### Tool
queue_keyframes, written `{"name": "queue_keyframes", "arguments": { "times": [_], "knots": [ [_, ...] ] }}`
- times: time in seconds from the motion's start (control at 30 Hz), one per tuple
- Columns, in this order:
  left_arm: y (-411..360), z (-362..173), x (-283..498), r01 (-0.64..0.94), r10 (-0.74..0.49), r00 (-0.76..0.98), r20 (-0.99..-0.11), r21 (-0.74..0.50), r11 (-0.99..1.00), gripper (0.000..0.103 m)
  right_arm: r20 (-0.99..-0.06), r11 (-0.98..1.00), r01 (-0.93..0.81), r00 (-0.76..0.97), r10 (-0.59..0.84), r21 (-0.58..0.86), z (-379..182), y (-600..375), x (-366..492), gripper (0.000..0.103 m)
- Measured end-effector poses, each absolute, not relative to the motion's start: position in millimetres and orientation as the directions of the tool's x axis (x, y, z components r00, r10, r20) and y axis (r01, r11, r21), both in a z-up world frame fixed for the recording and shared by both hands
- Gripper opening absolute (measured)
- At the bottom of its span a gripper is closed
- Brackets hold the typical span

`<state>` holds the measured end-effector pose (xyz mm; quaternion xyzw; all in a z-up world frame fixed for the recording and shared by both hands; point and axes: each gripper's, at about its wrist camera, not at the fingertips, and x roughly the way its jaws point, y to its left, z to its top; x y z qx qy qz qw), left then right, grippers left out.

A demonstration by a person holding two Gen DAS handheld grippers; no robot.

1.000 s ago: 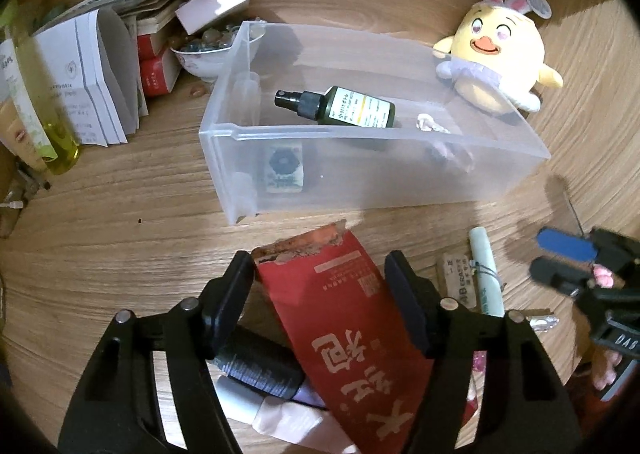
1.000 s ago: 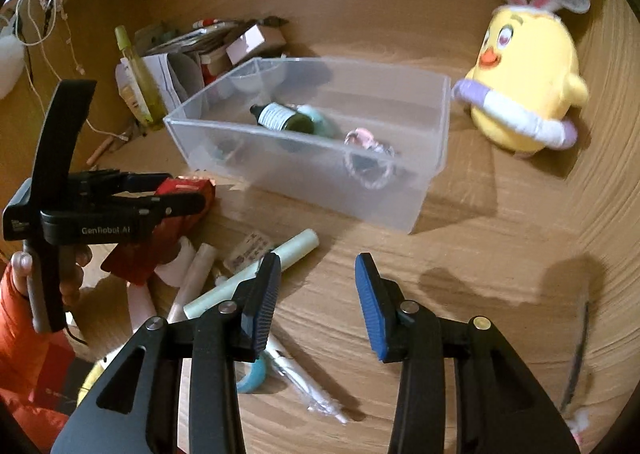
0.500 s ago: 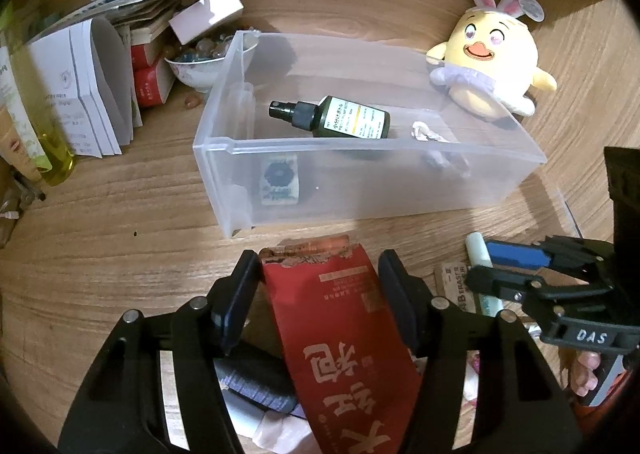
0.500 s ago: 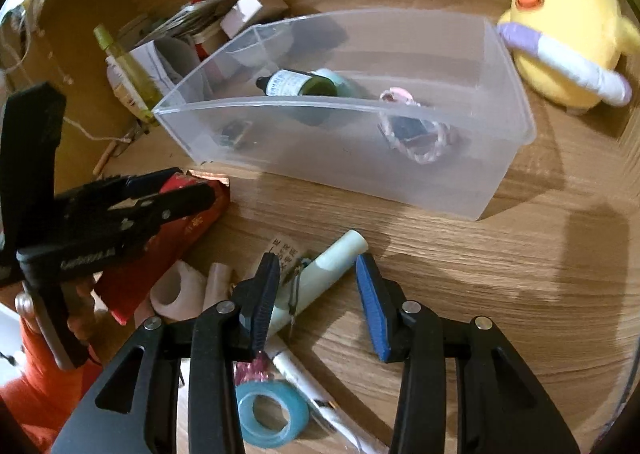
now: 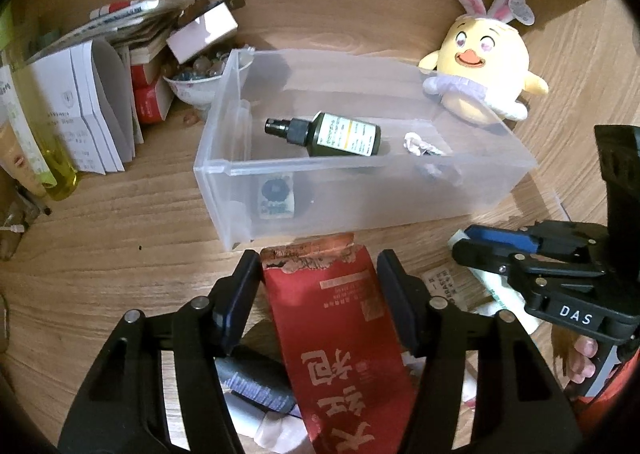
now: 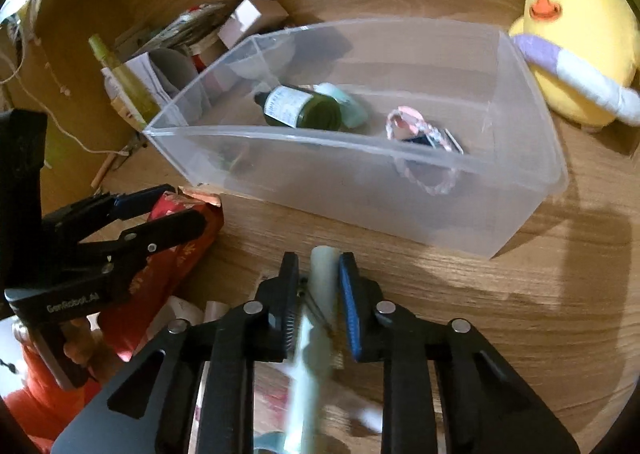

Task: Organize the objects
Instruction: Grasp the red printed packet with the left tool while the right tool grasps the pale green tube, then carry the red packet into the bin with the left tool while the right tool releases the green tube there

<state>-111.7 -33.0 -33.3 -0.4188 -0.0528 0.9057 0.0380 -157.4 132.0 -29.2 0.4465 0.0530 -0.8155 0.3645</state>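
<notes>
Two grippers work over a wooden table [image 5: 100, 238], each held in a person's hand. The left gripper [image 5: 318, 286] has its jaws about half open around a red packet [image 5: 340, 334] with a torn top edge; the fingers stand just beside the packet's two long sides, and I cannot tell if the pads really press on it. The packet lies at 6 o'clock from the clear plastic bin [image 5: 360, 190], its torn end near the bin's front wall.

The right gripper [image 6: 318, 286] has just been closing, and its jaws are now narrow around a pale green tube [image 6: 324, 274]. The tube's rounded end comes out past the fingertips toward the bin, and the pads look to be against its sides. From the left wrist view this gripper [image 5: 466, 242] is at 3 o'clock of the packet, with the person's fingers [image 5: 580, 358] under its handle.

Inside the bin lie a dark green spray bottle [image 5: 340, 134] on its side, a small white piece [image 5: 416, 142] at 3 o'clock from the bottle, and a small card with a dark round print [image 5: 275, 194] against the front wall. A yellow plush chick with rabbit ears [image 5: 484, 74] sits at 2 o'clock of the bin, touching its back corner. At 10 o'clock are a bowl of small stones [image 5: 196, 82], folded papers [image 5: 88, 106] and a yellow-green bottle [image 5: 40, 142].
</notes>
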Motion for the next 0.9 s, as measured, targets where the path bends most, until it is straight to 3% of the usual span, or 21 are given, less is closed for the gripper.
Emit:
{"name": "queue_keyframes", "arguments": {
  "times": [0.27, 0.33, 0.4, 0.47, 0.67, 0.77, 0.9],
  "knots": [
    [-30, -24, -108, -0.032, 0.123, -0.666, -0.736, -0.137, -0.990, 0.059, -0.758, -0.710, 0.669, -0.341, -0.556, 0.221, -13, 136, -151, 0.017],
    [-30, -22, -107, -0.031, 0.126, -0.668, -0.733, -0.142, -0.989, 0.059, -0.772, -0.715, 0.663, -0.330, -0.544, 0.221, -16, 137, -151, 0.022],
    [-30, -19, -105, -0.032, 0.127, -0.674, -0.728, -0.144, -0.989, 0.059, -0.773, -0.728, 0.647, -0.337, -0.538, 0.225, -17, 143, -150, 0.037],
    [-31, -16, -102, -0.031, 0.130, -0.680, -0.721, -0.149, -0.988, 0.059, -0.762, -0.727, 0.642, -0.336, -0.553, 0.244, -16, 151, -147, 0.039],
    [-31, -4, -93, -0.035, 0.141, -0.707, -0.694, -0.165, -0.986, 0.059, -0.757, -0.727, 0.673, -0.402, -0.515, 0.137, -9, 159, -119, 0.039],
    [-30, 2, -88, -0.036, 0.143, -0.718, -0.681, -0.169, -0.985, 0.059, -0.775, -0.713, 0.692, -0.386, -0.501, 0.116, -16, 154, -112, 0.028],
    [-30, 6, -83, -0.035, 0.146, -0.728, -0.670, -0.175, -0.984, 0.059, -0.797, -0.723, 0.683, -0.375, -0.473, 0.108, -30, 150, -118, 0.022]
  ]
}}
